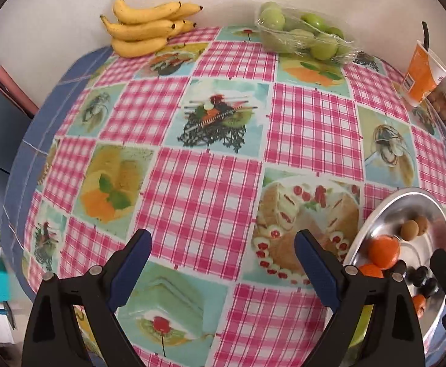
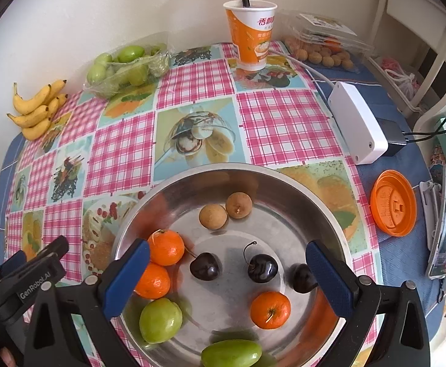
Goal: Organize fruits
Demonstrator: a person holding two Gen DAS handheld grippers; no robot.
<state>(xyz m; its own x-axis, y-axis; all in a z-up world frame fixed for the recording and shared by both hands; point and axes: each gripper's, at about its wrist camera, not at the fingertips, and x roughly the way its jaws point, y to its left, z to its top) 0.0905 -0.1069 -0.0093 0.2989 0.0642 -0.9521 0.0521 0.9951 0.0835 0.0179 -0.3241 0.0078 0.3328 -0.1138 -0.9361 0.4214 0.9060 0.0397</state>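
A: Left wrist view first, quick, left to right. Bananas point(image 1: 149, 29) at the far left edge of the surface point(image 1: 204, 189) by the wall, wrapped tray of green fruit point(image 1: 305, 35) further right, orange paper cup point(image 1: 421, 73) at the far right. Left claw point(image 1: 223, 263) is spread wide over bare checked cloth, nothing between its fingers. Metal bowl point(image 1: 375, 214) only clips into the lower right corner.

B: Right wrist view fills that in. Right claw point(image 2: 227, 272) is fully spread, empty, hanging over the metal bowl point(image 2: 284, 183). Inside, left to right: two tangerines point(image 2: 165, 247) touching each other, a green fruit point(image 2: 160, 320) below them, two longans point(image 2: 213, 216) at the back, three dark cherries point(image 2: 205, 266), one more tangerine point(image 2: 270, 309), another green fruit point(image 2: 231, 354) at the near rim.

A: Risks?

B: My guess: the left finger sits right at the tangerine pair, so a close could nudge them or shove a cherry. Round fruit on smooth steel will probably roll. Cherries likely squash if pinched hard.

A: What does the right view show that the left doesn't?

B: Full bowl contents, plus the white box point(image 2: 359, 125), orange lid point(image 2: 393, 203) and the clear pack of small fruit point(image 2: 323, 50) behind the cup. Left view shows the open cloth where bananas or green fruit could be sorted.
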